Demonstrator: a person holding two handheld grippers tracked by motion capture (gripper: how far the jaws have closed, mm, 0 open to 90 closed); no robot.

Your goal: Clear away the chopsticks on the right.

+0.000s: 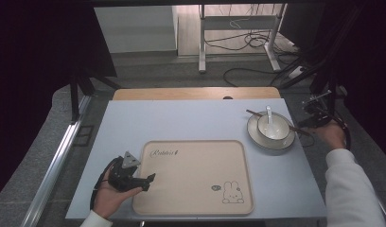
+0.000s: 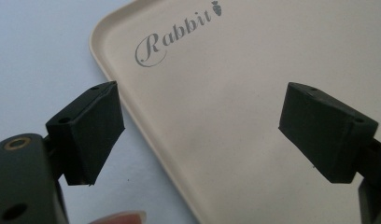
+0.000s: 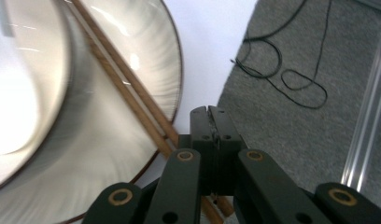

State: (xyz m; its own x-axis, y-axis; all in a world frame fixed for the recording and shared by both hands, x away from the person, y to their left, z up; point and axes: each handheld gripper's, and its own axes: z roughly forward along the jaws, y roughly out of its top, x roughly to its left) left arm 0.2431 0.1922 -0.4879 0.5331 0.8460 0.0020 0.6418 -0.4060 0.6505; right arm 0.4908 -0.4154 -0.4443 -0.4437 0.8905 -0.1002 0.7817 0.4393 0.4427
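Left gripper (image 1: 150,178): held low at the table's (image 1: 134,123) front-left corner, jaws spread wide with nothing between them; in the left gripper view (image 2: 198,135) one jaw stands over the bare table, the other over the tray, so the tray's left rim passes between them. Tray (image 1: 191,194): beige, flat, near the table's front edge, printed "Rabbit" at its far-left corner and a rabbit drawing at its near-right corner; its near rim is partly cut off at the table's front edge. Plate (image 1: 257,138): white, dark-rimmed, at the table's right edge toward the far corner, carrying a white bowl (image 1: 273,130) with a white spoon (image 1: 269,116) standing in it. Chopsticks (image 1: 253,114): a wooden pair laid across the plate behind the bowl, one end pointing over the table's right edge. Right gripper (image 1: 308,119): off the table's right edge, just beside that end of the chopsticks; in the right gripper view (image 3: 210,111) its jaws are pressed together. The chopsticks (image 3: 128,77) run alongside and under the jaws there; whether the jaws pinch them cannot be told. The plate (image 3: 146,32) and bowl are blurred and cut off in that view.
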